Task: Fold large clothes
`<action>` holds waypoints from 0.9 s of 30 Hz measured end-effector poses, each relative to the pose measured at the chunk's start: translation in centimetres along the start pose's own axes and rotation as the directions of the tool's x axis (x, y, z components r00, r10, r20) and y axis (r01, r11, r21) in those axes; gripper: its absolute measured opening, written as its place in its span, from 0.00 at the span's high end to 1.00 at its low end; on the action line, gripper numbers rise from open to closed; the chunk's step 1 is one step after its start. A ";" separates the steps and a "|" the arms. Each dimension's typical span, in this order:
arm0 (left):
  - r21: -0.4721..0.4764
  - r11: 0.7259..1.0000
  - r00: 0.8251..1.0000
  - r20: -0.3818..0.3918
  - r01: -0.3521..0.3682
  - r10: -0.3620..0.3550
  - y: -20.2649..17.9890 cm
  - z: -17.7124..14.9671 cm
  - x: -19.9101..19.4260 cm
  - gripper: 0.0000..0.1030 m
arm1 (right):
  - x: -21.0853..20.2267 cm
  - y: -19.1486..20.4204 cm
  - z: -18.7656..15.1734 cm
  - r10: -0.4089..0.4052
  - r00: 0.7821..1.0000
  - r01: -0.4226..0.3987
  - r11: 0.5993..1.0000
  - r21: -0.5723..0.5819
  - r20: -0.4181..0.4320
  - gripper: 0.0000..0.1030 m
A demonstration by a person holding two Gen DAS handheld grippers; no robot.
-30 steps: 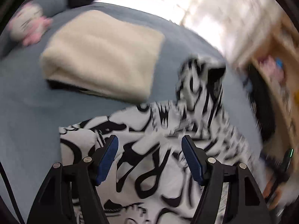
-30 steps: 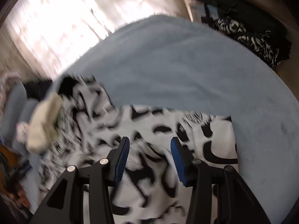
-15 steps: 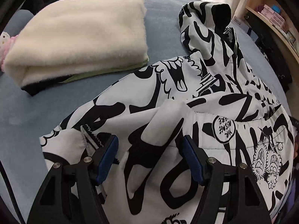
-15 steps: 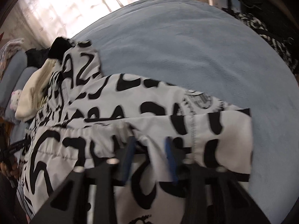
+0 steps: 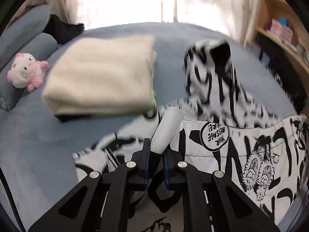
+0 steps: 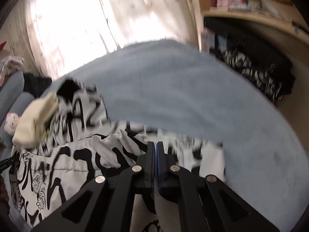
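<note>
A speech bubble [image 5: 214, 136] printed on the garment [image 5: 241, 150] reads, upside down, "YOUR MESSAGE HERE!"; it sits just right of the left gripper [image 5: 156, 155] jaws. The other black lettering on the white cloth is too blurred to read.

The garment lies on the blue bed [image 5: 38, 135], long axis running away from the jaws, its black-lined end [image 5: 220, 55] farthest off.

The left gripper tilts steeply down; its jaws are closing, with a rolled fold of the cloth between the pads. The right gripper [image 6: 155, 154] also tilts down, jaws clenched tight on a thin edge of the garment, with bunched cloth left of them.

Beyond the left jaws, to the left, lie a folded cream blanket [image 5: 100, 73] and a pink plush [image 5: 26, 71].
</note>
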State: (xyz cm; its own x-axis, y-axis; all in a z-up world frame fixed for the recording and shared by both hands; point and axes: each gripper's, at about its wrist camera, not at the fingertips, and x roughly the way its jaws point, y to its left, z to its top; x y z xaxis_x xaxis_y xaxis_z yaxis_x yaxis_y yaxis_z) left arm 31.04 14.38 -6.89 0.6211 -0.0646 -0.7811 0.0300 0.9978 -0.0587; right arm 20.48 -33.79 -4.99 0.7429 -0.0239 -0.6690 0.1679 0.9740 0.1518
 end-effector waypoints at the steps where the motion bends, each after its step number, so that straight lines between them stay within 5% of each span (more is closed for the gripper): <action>1: -0.004 1.000 1.000 0.027 -0.010 0.010 0.0 0.8 -0.2 0.91 | -0.3 0.3 1.0 -0.006 0.999 0.006 1.000 -0.003 0.042 0.99; 6: -0.050 0.998 0.998 0.039 -0.040 0.042 -0.1 2.9 3.1 0.92 | 4.1 2.2 3.5 -0.061 0.996 0.061 0.998 -0.007 0.061 0.99; 12: -0.084 0.994 0.994 -0.081 -0.076 0.069 1.0 0.0 12.3 0.91 | 15.4 1.6 -0.4 -0.172 0.962 0.162 0.985 -0.061 -0.214 0.98; 19: -0.177 0.984 0.998 -0.057 -0.011 0.001 2.8 0.0 12.0 0.80 | 14.9 1.0 0.2 -0.144 0.964 0.141 0.990 -0.031 -0.224 0.93; 23: -0.246 0.969 0.999 -0.030 -0.030 0.024 3.7 0.6 8.7 0.72 | 11.8 1.1 0.7 -0.111 0.970 0.131 0.988 0.076 -0.215 0.89; 27: -0.202 0.979 0.999 0.041 -0.006 0.015 1.5 0.0 4.2 0.72 | 8.4 4.4 -0.3 0.024 0.981 -0.008 0.996 0.085 -0.194 0.83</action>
State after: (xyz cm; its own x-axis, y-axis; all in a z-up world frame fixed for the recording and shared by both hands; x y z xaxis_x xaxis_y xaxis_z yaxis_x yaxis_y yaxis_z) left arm 33.67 15.59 -10.30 0.6527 -0.0493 -0.7560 -0.1326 0.9750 -0.1781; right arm 27.22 -29.65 -10.13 0.6069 0.0440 -0.7936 0.2169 0.9514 0.2186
